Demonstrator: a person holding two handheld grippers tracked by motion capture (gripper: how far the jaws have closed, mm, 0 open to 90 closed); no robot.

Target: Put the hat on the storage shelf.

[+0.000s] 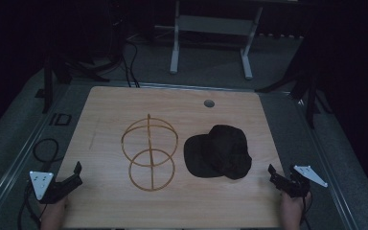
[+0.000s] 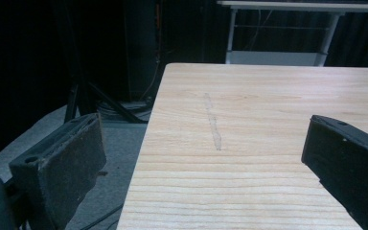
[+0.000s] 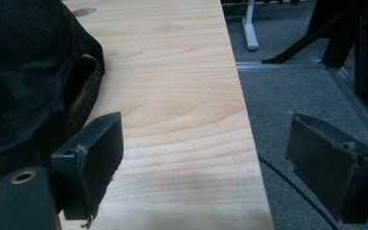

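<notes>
A black cap (image 1: 218, 152) lies on the wooden table (image 1: 172, 100), right of centre; its mesh side and strap fill the left of the right gripper view as the cap (image 3: 24, 76). Left of it lies a gold wire stand (image 1: 149, 152) made of rings and a straight rod. My left gripper (image 1: 74, 175) rests at the table's near left corner, jaws wide apart with nothing between them; the left gripper (image 2: 206, 158) straddles the table's left edge. My right gripper (image 1: 273, 175) sits at the near right edge, open and empty, just right of the cap; the right gripper (image 3: 206, 158) straddles that edge.
A round cable hole (image 1: 209, 103) sits near the table's far edge. A white desk frame (image 1: 211, 38) stands on the grey floor beyond. Black tripod legs (image 1: 311, 91) stand at the right and cables (image 1: 45, 148) lie on the floor at the left.
</notes>
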